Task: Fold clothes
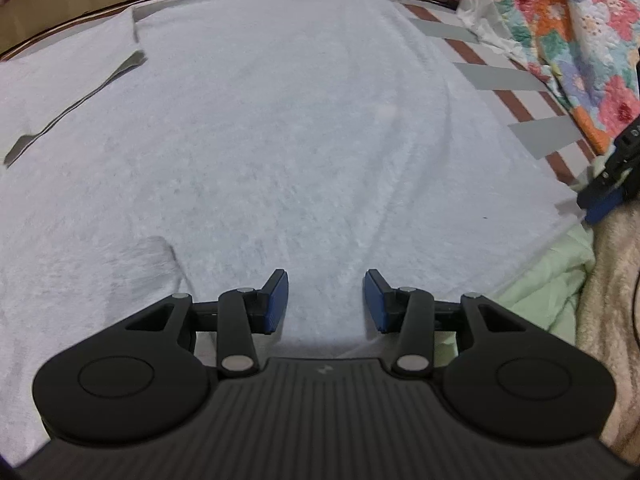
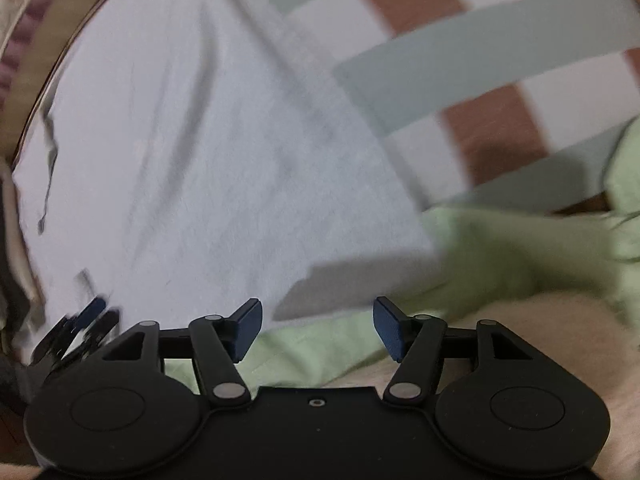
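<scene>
A pale grey-white garment (image 1: 280, 128) lies spread flat on the bed and fills most of the left wrist view, with a sleeve (image 1: 60, 92) at the far left. My left gripper (image 1: 325, 300) is open and empty, just above the garment's near edge. My right gripper (image 2: 318, 326) is open and empty, over the garment's near right corner (image 2: 352, 276). The garment (image 2: 200, 160) shows blurred in the right wrist view. The right gripper also shows at the right edge of the left wrist view (image 1: 604, 196), and the left gripper shows blurred at the lower left of the right wrist view (image 2: 80, 328).
A sheet with grey and brown stripes (image 1: 520, 80) lies under the garment. A light green cloth (image 2: 500, 256) sits by the near right corner. A beige blanket (image 1: 616, 320) is at the right. A floral quilt (image 1: 580, 32) is at the far right. A headboard edge (image 1: 60, 20) runs along the far side.
</scene>
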The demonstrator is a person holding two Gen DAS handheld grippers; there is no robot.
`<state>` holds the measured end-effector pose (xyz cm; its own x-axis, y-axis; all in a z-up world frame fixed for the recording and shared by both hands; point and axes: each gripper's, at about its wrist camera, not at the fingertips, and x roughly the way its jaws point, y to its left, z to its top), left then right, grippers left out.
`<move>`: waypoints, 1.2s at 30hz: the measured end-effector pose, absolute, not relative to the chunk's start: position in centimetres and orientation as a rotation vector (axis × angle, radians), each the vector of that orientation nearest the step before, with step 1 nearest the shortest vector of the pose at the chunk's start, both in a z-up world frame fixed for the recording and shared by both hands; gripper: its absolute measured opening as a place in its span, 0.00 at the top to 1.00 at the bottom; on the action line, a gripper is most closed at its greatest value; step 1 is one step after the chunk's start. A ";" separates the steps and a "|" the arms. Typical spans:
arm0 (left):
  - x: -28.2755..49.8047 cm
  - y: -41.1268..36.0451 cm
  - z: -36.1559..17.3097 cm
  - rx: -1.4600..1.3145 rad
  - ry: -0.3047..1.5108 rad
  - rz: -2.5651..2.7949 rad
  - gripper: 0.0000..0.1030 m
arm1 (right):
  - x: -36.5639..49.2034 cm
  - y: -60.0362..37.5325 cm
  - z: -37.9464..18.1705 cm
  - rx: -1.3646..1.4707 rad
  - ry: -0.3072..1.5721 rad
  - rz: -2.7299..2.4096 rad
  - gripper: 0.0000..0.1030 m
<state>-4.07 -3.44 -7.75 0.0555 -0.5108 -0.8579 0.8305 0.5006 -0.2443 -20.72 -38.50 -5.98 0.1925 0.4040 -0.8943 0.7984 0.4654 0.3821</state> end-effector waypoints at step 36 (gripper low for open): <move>-4.1 -1.3 -9.1 0.276 1.127 -1.006 0.55 | -27.0 -29.5 -4.7 0.836 0.775 -0.804 0.72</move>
<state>-4.07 -1.26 -9.07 0.0663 -0.5270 -0.8473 0.7820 0.5549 -0.2839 -27.04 -29.48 -4.69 0.4711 -0.2924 -0.8322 0.8422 0.4294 0.3260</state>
